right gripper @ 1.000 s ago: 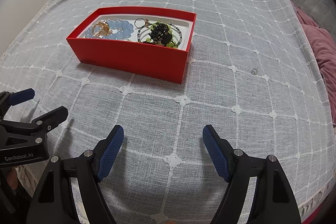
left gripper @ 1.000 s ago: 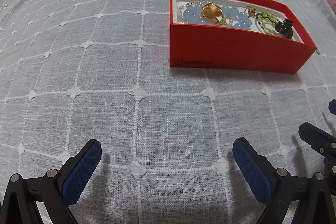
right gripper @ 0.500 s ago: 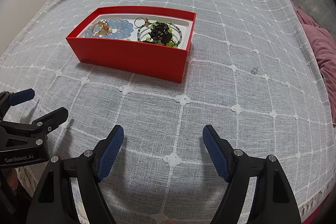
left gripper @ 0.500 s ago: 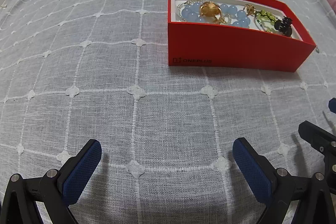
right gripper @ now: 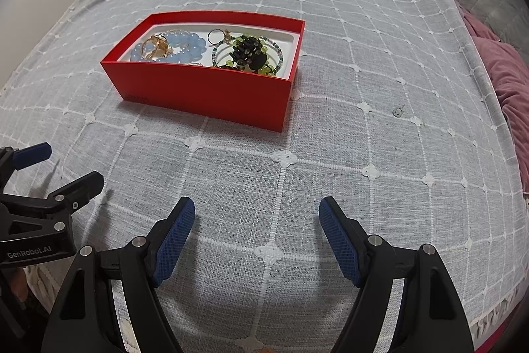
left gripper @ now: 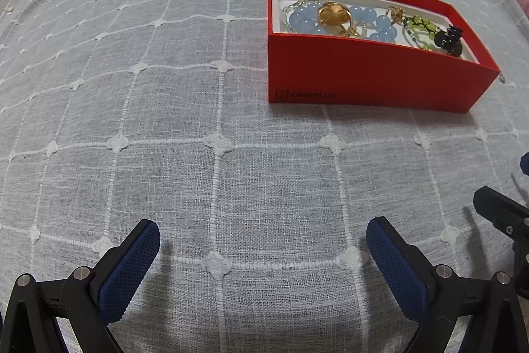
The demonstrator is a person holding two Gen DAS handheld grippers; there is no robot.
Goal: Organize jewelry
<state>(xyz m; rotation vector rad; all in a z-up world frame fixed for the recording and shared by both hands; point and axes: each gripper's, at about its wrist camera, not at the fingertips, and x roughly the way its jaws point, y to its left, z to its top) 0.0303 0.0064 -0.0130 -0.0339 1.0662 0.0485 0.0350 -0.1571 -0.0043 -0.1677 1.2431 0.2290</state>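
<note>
Red cardboard box point(left gripper: 370, 78) of beaded jewelry point(right gripper: 172, 50) sits ahead of both released claws, left claw point(left gripper: 263, 253) and right claw point(right gripper: 256, 230), seemingly gathered tidily.

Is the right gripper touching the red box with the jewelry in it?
Apart. In the right wrist view, the right gripper sits open over the grey checked bedspread, with a stretch of bare cloth plainly showing between its fingertips and the red cardboard box.
</note>
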